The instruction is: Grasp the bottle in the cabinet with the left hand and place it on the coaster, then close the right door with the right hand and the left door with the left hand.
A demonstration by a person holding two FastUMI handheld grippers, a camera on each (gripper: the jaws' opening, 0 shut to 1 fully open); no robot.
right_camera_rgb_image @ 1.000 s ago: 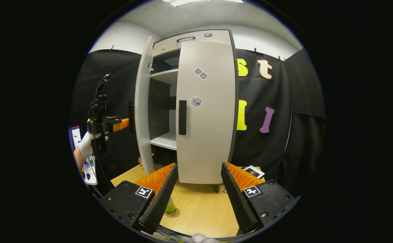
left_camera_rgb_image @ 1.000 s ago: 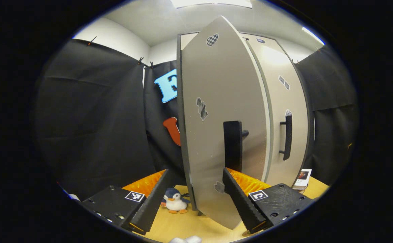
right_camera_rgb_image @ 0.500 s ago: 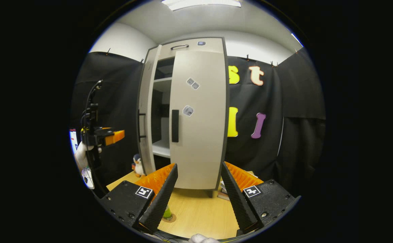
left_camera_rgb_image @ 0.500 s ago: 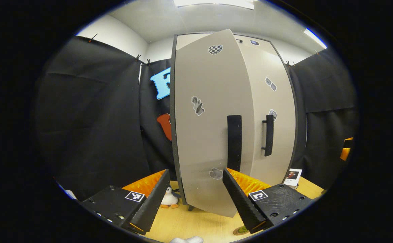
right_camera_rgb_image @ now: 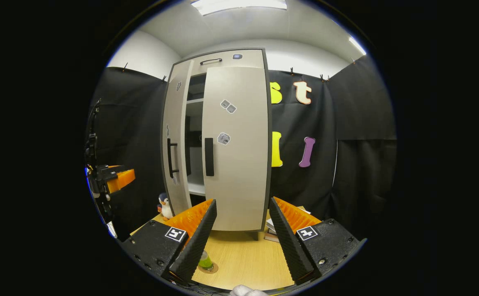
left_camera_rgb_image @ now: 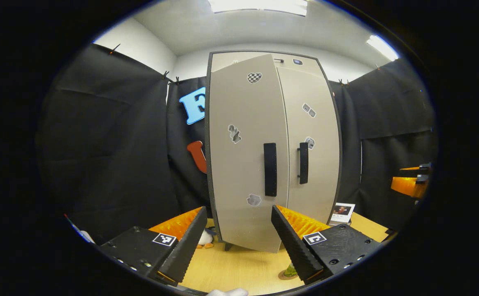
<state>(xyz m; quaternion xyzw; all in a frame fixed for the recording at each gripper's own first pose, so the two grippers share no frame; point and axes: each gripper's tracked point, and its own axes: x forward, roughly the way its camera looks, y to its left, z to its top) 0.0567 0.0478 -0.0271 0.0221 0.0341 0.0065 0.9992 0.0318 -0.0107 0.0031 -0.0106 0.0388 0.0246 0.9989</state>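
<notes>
Green-tinted liquid marks the bottle (right_camera_rgb_image: 205, 260), which already stands on the round coaster (right_camera_rgb_image: 209, 269) on the wooden tabletop (right_camera_rgb_image: 243, 257), and the right door (right_camera_rgb_image: 236, 148) looks shut, so by my reading 2 of 3 steps are done. What remains is the left door (right_camera_rgb_image: 176, 144), ajar with a dark gap showing shelves, while the left gripper (left_camera_rgb_image: 236, 242) and right gripper (right_camera_rgb_image: 240, 236) both hang back from the cabinet, spread wide and empty. From the left gripper view the bottle (left_camera_rgb_image: 289, 271) is half-hidden behind a finger.
</notes>
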